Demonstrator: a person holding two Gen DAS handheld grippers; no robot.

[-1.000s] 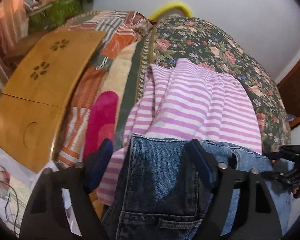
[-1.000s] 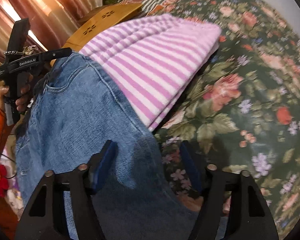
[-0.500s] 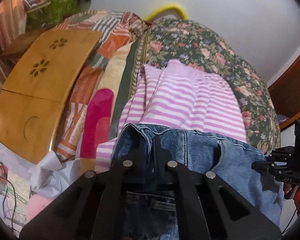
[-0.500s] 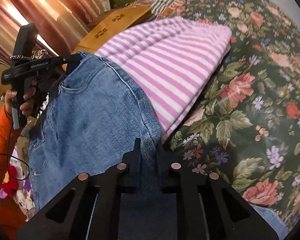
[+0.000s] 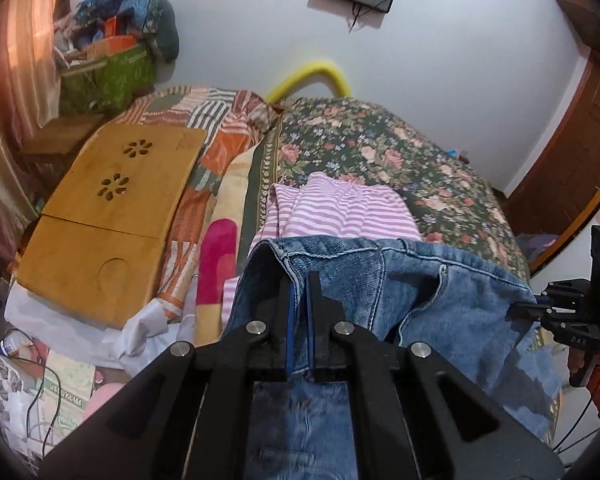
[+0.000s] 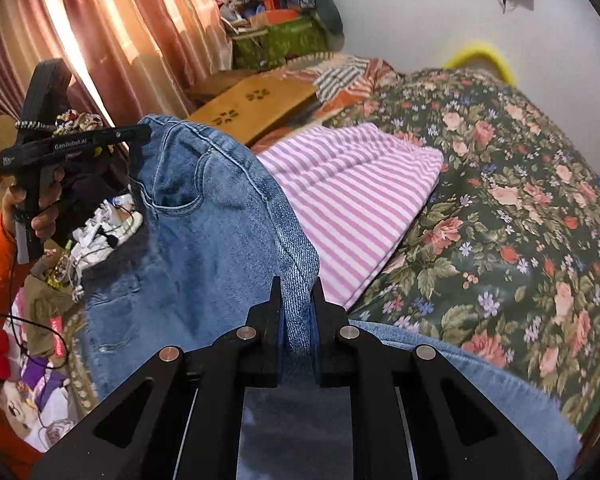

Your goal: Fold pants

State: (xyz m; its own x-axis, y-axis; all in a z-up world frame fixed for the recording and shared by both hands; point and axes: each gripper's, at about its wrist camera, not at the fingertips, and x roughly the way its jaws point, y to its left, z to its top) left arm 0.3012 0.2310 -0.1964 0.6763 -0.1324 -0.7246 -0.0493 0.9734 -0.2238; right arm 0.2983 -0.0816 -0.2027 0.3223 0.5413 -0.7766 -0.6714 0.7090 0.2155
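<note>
Blue denim pants [image 5: 420, 280] hang by the waistband between my two grippers, lifted off the floral bed. My left gripper [image 5: 299, 280] is shut on one end of the waistband. At the other end my right gripper [image 6: 296, 286] is shut on the denim pants [image 6: 204, 248]. The right wrist view also shows the left gripper [image 6: 134, 140] at the far left, held in a hand with an orange sleeve. In the left wrist view the right gripper [image 5: 520, 308] pinches the waistband at the right edge. The legs hang down out of sight.
A folded pink-and-white striped garment [image 5: 340, 208] lies on the floral bedspread [image 5: 440, 168] just beyond the pants. A wooden lap desk [image 5: 108, 208] rests on the patterned blanket to the left. Clutter and cables [image 5: 40, 380] cover the floor at lower left. Curtains [image 6: 100, 40] hang behind.
Both grippers went from open around the waistband to shut on it. They then rose and drew back, lifting the pants off the bed and the striped garment.
</note>
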